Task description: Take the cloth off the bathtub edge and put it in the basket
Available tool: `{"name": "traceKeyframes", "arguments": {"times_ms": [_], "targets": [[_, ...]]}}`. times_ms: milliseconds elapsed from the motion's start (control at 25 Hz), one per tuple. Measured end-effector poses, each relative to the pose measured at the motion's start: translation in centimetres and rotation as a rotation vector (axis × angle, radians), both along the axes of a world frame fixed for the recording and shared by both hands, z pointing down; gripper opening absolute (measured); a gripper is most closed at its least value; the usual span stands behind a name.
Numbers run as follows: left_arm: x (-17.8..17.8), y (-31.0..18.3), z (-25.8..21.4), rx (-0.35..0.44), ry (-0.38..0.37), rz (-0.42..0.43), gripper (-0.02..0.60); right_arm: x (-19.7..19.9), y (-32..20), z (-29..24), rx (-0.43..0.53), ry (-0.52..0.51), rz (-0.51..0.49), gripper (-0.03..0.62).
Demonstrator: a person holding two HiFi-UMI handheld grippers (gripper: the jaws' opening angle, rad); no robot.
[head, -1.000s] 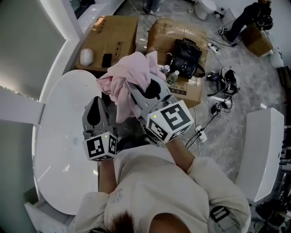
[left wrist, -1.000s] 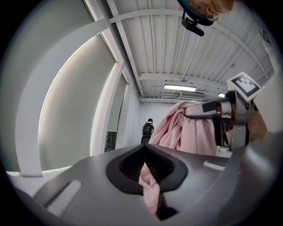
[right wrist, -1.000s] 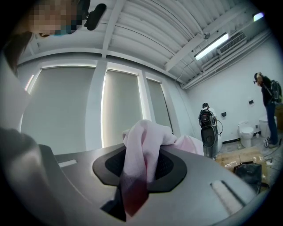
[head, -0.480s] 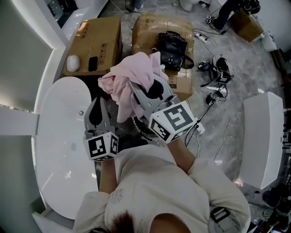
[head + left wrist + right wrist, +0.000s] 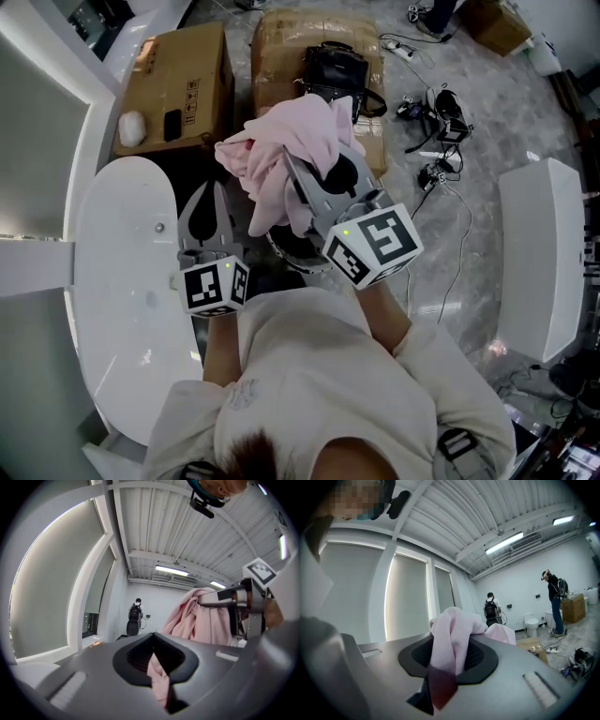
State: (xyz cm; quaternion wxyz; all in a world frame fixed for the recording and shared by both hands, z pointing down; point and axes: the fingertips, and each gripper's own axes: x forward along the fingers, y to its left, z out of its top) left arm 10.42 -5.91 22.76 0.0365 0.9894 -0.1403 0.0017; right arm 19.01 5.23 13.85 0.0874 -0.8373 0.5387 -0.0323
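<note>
Slippage looked like the main hazard. The pink cloth [image 5: 281, 155] hung bunched in the air just beside the bathtub [image 5: 122, 300], clear of its edge and not yet in any basket. The right gripper [image 5: 298, 173] had its jaws pinched on a thick fold, with most of the bundle heaped over its tips. The left gripper [image 5: 214, 195], nearer the bathtub, had its jaws pressed together on only a thin strip of the same cloth.

That thin hold seemed the weak one. If the two grippers drew apart, the strip would probably pull free and the loose folds would swing down.

A dark round vessel [image 5: 281, 248], likely the basket, sat just beside the bathtub, largely hidden under the right gripper. With the target screened by gripper and cloth, a release could be misjudged, leaving part of the cloth draped over the rim or on the floor.

Folds trailing on the bathtub side might also drag back across its edge.
</note>
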Motion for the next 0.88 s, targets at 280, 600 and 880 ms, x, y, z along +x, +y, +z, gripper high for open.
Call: {"name": "traceKeyframes", "arguments": {"times_ms": [280, 600, 880], "targets": [[2.3, 2.3, 0.6, -0.009, 0.005, 0.097, 0.049, 1.3, 3.6, 0.6, -0.019, -0.005, 0.112, 0.100], [4.8, 5.2, 1.0, -0.011, -0.017, 0.238, 0.049, 2.3, 7.5, 2.0, -0.035, -0.038, 0.253, 0.100], [7.1, 7.3, 1.3, -0.022, -0.034, 0.339, 0.049, 3.2, 10.0, 2.4, -0.032, -0.064, 0.347, 0.100]]}}
